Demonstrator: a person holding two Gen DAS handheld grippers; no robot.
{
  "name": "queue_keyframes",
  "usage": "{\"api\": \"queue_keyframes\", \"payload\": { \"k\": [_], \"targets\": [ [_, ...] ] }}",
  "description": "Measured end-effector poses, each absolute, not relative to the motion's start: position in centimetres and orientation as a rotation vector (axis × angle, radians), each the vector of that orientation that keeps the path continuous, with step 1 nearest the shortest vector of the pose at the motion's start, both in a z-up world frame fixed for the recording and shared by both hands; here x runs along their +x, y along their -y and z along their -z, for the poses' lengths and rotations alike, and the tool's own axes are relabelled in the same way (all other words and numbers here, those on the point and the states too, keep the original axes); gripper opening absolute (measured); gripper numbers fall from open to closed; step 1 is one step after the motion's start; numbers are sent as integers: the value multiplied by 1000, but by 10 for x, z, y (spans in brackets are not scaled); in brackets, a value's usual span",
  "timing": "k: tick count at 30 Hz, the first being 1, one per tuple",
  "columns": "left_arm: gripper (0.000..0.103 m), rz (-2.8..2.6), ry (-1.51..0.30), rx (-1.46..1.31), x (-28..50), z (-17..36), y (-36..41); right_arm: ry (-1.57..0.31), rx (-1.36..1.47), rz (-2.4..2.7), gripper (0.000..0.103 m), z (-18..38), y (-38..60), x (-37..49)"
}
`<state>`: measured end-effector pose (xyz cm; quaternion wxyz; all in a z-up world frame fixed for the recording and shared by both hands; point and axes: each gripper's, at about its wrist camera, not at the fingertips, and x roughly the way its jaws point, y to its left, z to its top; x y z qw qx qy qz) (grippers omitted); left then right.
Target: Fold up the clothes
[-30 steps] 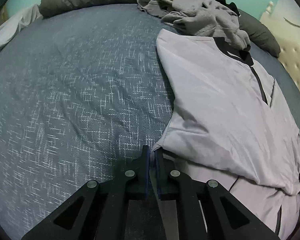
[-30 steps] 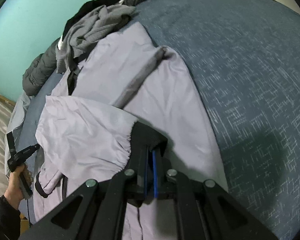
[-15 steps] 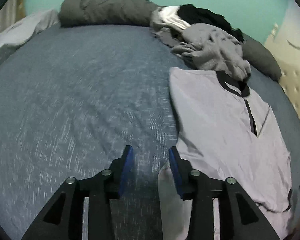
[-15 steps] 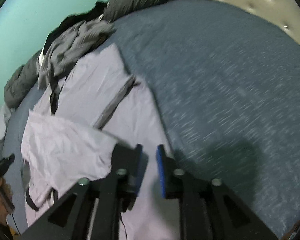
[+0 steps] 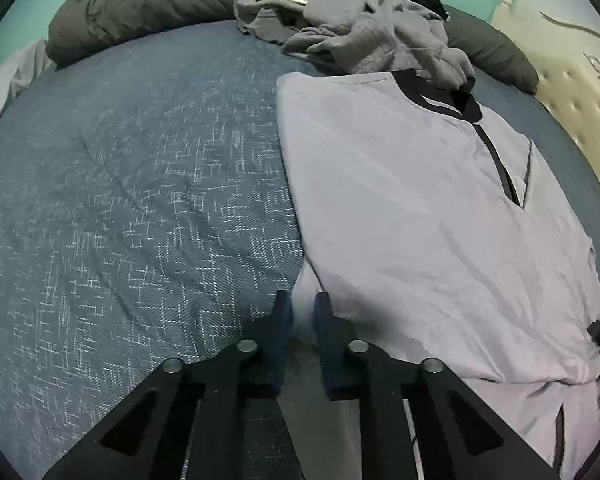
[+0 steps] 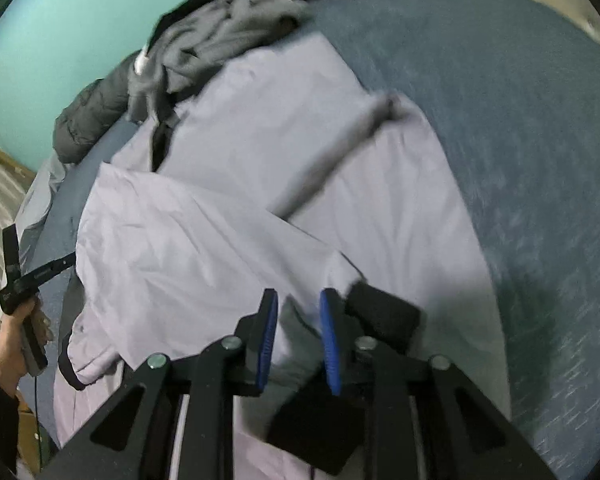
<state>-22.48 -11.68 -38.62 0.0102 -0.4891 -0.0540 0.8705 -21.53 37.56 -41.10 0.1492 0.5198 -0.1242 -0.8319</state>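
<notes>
1. Two grippers hung over the near edge of the bed (image 5: 132,184), each pointing steeply down at the pale lilac jacket (image 5: 420,208) spread on the blue bedspread.
2. Left gripper (image 5: 300,308): its jaws were closing, a narrow gap between the blue pads, with the jacket's near left edge lying in that gap; whether the pads pressed the cloth could not be told.
3. Right gripper (image 6: 298,312): its jaws were also closing, a gap showing between the blue pads, with lilac cloth between them near the sleeve's dark cuff (image 6: 384,316); no firm pinch was visible.
4. At the left edge of the right wrist view, a hand (image 6: 20,344) gripped the handle of the other gripper beside the bed's side.
5. The jacket lay flat along the right half of the bed, one sleeve (image 6: 204,264) folded across its front, its black collar (image 5: 436,96) and zip pointing toward the far edge.
6. Beyond the collar, a heap of grey, white and black clothes (image 5: 364,28) sat at the far edge, touching the jacket's top.
7. A dark grey puffy coat (image 5: 140,12) lay along the far left edge, against the teal wall (image 6: 80,20).
8. A padded cream headboard (image 5: 576,96) stood at the bed's right side.
</notes>
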Motion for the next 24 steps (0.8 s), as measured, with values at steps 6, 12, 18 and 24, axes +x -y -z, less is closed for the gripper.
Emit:
{"api": "queue_keyframes", "payload": {
  "k": [6,12,18,24],
  "targets": [
    [7,-2747,330,-1522,-222,386,128,291,1548,2414,2,414,-377,-206],
    [7,-2747,345,-1534,-226,388,127,305,1552,2410,2,412,-380,-205],
    [9,-2792,340,-1549,-215,378,132,361,1536,2411,2,404,-385,-204],
    [14,-2760,324,-1603,-190,371,138,432,1478,2445,6,387,-393,-203]
  ]
}}
